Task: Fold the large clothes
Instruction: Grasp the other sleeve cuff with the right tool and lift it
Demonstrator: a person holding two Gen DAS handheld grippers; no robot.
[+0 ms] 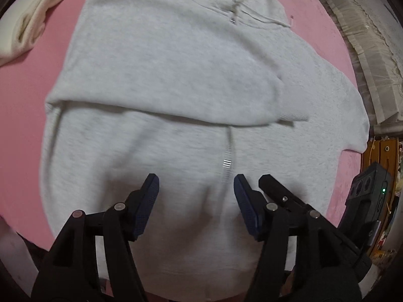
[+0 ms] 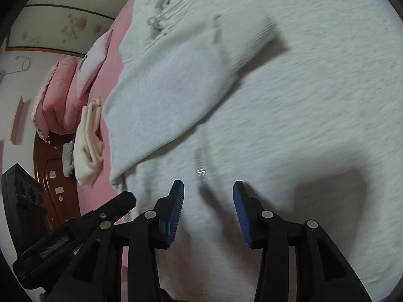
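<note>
The hoodie (image 1: 176, 75) is spread flat on the bed (image 1: 25, 125), one sleeve (image 1: 161, 95) laid across its front. Folded cloth (image 1: 30, 20) is placed at its left.

Left gripper (image 1: 196, 183) low in the centre of the left wrist view, angled steeply down, its 2 blue pads (image 1: 148, 201) standing well apart with nothing pinched between them. Right gripper (image 2: 208, 191) low in the centre of the right wrist view, tilted down less steeply, jaws parted too, gap empty. Each gripper also visible at the edge of the other's view: lower right in the left wrist view, lower left in the right wrist view.
</note>
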